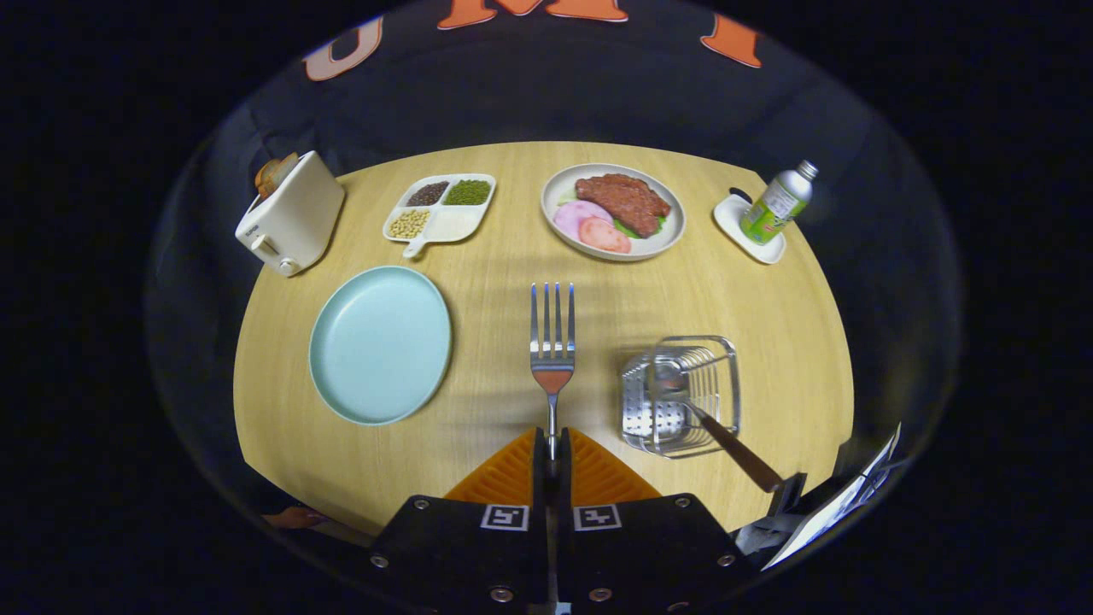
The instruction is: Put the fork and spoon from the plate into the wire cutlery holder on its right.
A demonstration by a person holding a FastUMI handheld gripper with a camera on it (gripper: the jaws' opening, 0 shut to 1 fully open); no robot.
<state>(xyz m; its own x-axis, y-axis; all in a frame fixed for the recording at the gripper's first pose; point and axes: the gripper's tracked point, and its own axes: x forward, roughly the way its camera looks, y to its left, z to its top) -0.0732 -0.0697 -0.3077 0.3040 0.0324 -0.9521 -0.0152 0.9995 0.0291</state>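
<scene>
- Clamped on the neck of the fork (552, 342), the gripper (552, 453) has its two fingers drawn together with the handle pinched between them, so the tines point straight ahead, away from the camera.
- Gripper view: the fork hangs above the wooden table (512, 256), roughly midway between the pale blue plate (380, 343) and the wire cutlery holder (681, 395), and it touches neither.
- Already in the holder, a spoon (713, 431) leans with its bowl down inside the wires and its brown handle slanting out toward the camera side.
- Bare of cutlery, the plate suggests this fork is the last piece to move.
- Doing the step well likely means carrying the fork sideways until it is over the holder's open top, then tipping it so one end points down before the fingers part.
- Risk lies with the spoon's handle: it crosses the near side of the holder, so coming in over the far side should keep the two from knocking.
- Further back, well apart from the work, stand a toaster (290, 215), a divided dish of beans (441, 209), a plate of meat (613, 211) and a bottle (779, 202) on a small tray (741, 229).
</scene>
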